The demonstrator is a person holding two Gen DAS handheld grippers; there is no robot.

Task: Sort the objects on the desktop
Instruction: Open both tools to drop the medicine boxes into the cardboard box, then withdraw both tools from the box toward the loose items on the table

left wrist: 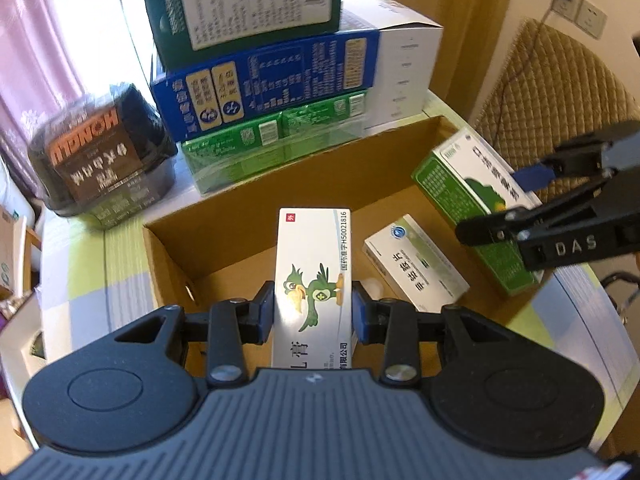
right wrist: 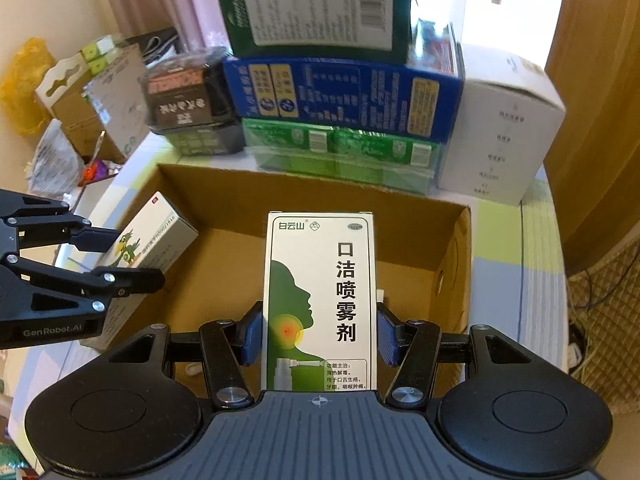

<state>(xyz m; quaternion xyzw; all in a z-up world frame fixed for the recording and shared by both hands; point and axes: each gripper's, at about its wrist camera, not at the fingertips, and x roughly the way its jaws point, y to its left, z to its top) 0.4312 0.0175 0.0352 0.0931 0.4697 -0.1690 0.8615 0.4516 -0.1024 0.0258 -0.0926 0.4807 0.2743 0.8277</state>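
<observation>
— Left gripper [left wrist: 313, 312] first: what is it doing?

— Its blue pads pinch a white carton with a green cartoon bird [left wrist: 312, 280], one pad on each long side. The carton sits at lower centre of the left wrist view, above the open cardboard box [left wrist: 172, 256].

— And the right gripper [right wrist: 319, 336]?

— Pressed onto a white and green throat spray box [right wrist: 320, 300], again pad to pad across its width, at centre of the right wrist view and over the same cardboard box.

— Do the two see each other?

— Yes. In the left wrist view the right gripper enters from the right edge with the spray box held at a tilt. In the right wrist view the left gripper enters from the left edge with the bird carton.

— Anything lying in the cardboard box?

— A small white and blue tablet box [left wrist: 416, 270], right of the bird carton in the left wrist view.

— Behind it?

— A stack along the top of both frames: a green shrink-wrapped pack [left wrist: 276, 148] at the bottom, a blue box [left wrist: 264, 88] on it, a dark green box [left wrist: 240, 4] on top. A white box [left wrist: 404, 68] stands at the stack's right, and a dark wrapped package [left wrist: 104, 148] at its left.
</observation>
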